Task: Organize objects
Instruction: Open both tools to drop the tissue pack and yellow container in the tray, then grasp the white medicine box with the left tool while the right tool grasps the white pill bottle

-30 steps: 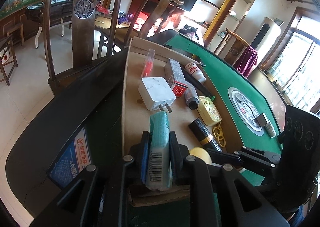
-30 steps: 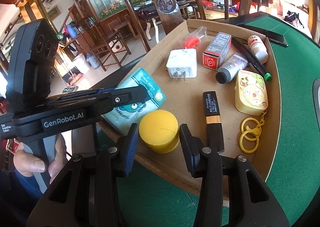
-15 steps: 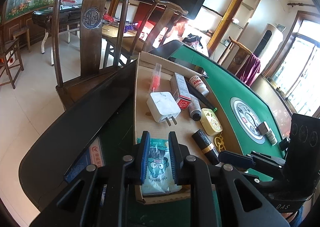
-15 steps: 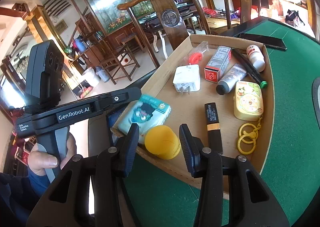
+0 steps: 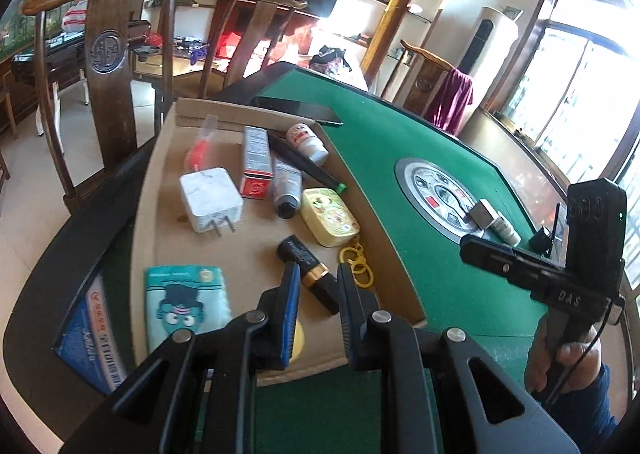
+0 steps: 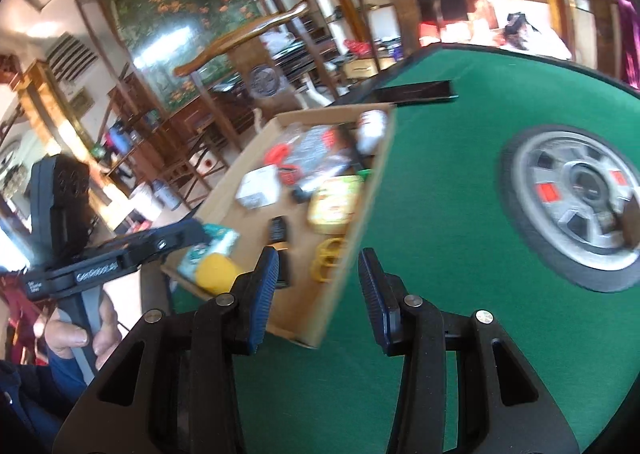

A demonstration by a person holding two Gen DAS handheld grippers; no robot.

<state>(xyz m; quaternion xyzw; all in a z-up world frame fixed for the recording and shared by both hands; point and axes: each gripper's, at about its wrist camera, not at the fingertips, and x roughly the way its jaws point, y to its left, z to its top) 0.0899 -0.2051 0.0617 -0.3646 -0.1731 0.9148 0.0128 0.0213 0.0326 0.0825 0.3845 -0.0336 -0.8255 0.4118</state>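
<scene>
A shallow cardboard tray (image 5: 160, 181) on the green table holds a teal tissue pack (image 5: 186, 300), a white charger (image 5: 210, 199), a red-and-grey box (image 5: 256, 161), a grey tube (image 5: 287, 185), a white bottle (image 5: 306, 141), a yellow tin (image 5: 330, 217) with yellow rings, a black lipstick (image 5: 308, 262) and a yellow cylinder (image 6: 216, 273). My left gripper (image 5: 318, 308) is open and empty above the tray's near end. My right gripper (image 6: 318, 294) is open and empty over the tray's near right corner, in a blurred view.
The green felt table (image 5: 420, 157) has a round metal hub (image 5: 440, 193) with small items on it. A black phone (image 5: 298, 107) lies behind the tray. Wooden chairs (image 5: 108, 49) stand at the table's far edge. A blue-and-white card (image 5: 94, 338) lies on the black rim.
My left gripper let go of the tissue pack, which now lies flat in the tray, and shifted right. My right gripper pulled back from the yellow cylinder and swung right.
</scene>
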